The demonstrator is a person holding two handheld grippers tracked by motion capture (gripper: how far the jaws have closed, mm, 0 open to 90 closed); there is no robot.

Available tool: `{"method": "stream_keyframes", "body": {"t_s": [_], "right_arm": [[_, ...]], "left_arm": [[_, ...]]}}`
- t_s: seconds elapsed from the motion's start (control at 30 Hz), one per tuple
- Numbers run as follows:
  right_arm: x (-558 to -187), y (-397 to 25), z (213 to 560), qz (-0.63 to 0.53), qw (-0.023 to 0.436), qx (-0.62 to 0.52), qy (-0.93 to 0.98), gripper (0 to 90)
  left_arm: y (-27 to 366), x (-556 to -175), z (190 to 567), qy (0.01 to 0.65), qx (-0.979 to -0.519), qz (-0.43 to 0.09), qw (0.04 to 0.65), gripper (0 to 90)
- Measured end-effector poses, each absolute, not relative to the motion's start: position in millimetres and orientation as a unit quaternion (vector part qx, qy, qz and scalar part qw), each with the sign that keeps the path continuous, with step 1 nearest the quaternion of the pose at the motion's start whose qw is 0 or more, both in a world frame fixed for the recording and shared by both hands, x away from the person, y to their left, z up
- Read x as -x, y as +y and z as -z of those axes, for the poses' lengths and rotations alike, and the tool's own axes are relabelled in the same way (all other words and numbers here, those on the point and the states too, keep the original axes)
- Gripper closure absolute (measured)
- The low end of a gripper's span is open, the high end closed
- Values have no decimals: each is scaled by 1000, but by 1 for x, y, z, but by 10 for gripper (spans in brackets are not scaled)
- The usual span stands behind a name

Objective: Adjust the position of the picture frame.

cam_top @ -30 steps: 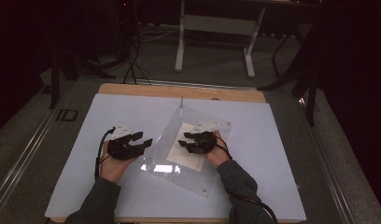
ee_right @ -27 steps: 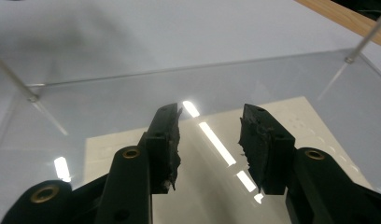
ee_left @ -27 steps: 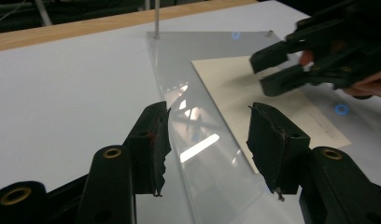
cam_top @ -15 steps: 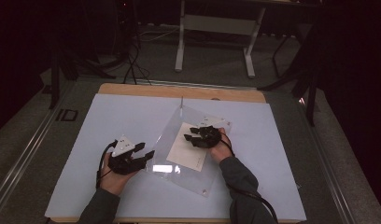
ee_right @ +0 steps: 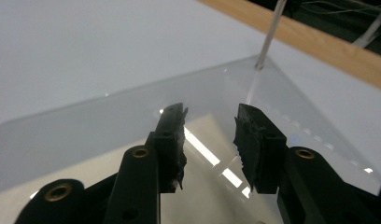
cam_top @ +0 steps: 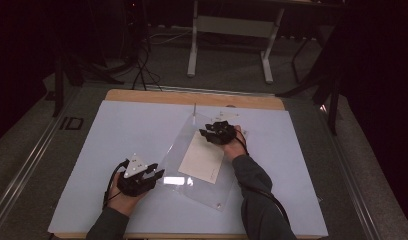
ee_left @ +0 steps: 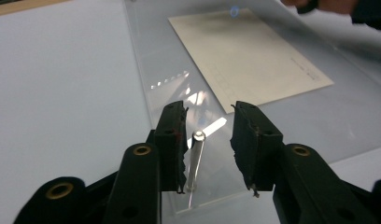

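Note:
A clear plastic plate (cam_top: pixel 184 142) lies at a slant on the white table top (cam_top: pixel 117 130), with a cream sheet of paper (cam_top: pixel 203 159) on it. A thin metal post (ee_left: pixel 196 156) stands upright at the plate's near corner. My left gripper (ee_left: pixel 210 112) is open around that post, which stands closer to the left jaw, and sits by the plate's near left corner (cam_top: pixel 156 175). My right gripper (cam_top: pixel 208 134) hovers open over the far part of the plate (ee_right: pixel 132 116), nothing between its jaws (ee_right: pixel 211 112). Another post (ee_right: pixel 269 35) rises at the far corner (cam_top: pixel 194 109).
The table's wooden far edge (cam_top: pixel 192 97) runs behind the plate. A small fastener (cam_top: pixel 219 204) marks the plate's near right corner. Beyond the table are a white stand (cam_top: pixel 232 30) and cables (cam_top: pixel 142 65) on the dark floor.
My left gripper has moved toward the table's near edge and turned to the plate's near corner, its jaws now around the post. My right gripper has moved farther up the plate.

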State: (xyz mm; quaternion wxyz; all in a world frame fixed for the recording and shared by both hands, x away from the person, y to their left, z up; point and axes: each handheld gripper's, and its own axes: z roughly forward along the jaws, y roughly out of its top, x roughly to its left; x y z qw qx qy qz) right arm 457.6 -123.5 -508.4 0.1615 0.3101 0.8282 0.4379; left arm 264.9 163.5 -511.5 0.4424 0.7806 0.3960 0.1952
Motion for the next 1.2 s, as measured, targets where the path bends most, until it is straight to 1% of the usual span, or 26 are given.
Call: {"method": "stream_keyframes", "body": {"t_s": [0.03,0.07,0.1,0.13,0.17,0.2,0.5,0.7,0.93,1.03,1.07,1.1,1.13,1.17,1.2], "right_arm": [[-458,-123,508,-438,162,-310,828,624],[-470,-120,507,-443,162,-321,821,626],[-470,-120,507,-443,162,-321,821,626],[-480,-117,506,-440,165,-330,819,630],[-480,-117,506,-440,165,-330,819,630],[-487,-115,505,-441,167,-338,815,633],[-515,-110,508,-441,176,-365,801,629],[-530,-103,508,-450,176,-378,790,624],[-545,-84,505,-436,182,-375,797,635],[-550,-74,506,-436,180,-378,797,654],[-553,-67,507,-429,183,-384,797,684],[-553,-67,507,-429,183,-384,797,684],[-556,-63,508,-422,185,-391,797,727],[-556,-63,508,-422,185,-391,797,727],[-557,-61,512,-414,181,-398,798,762]], "left_arm": [[163,-265,512,396,-781,-195,442,652],[162,-265,514,395,-784,-192,439,659],[162,-265,514,395,-784,-192,439,660],[162,-265,515,395,-785,-193,436,660],[162,-265,515,396,-785,-192,436,660],[163,-264,516,400,-782,-187,440,660],[163,-264,517,400,-779,-186,444,654],[164,-264,517,406,-777,-187,442,701],[166,-265,517,410,-778,-189,438,751],[166,-265,517,412,-777,-189,437,763],[166,-265,517,413,-777,-188,437,764],[166,-265,517,413,-777,-188,437,772],[166,-265,517,415,-777,-189,434,776],[166,-265,517,415,-777,-189,434,776],[165,-266,517,415,-778,-188,432,776]]}}
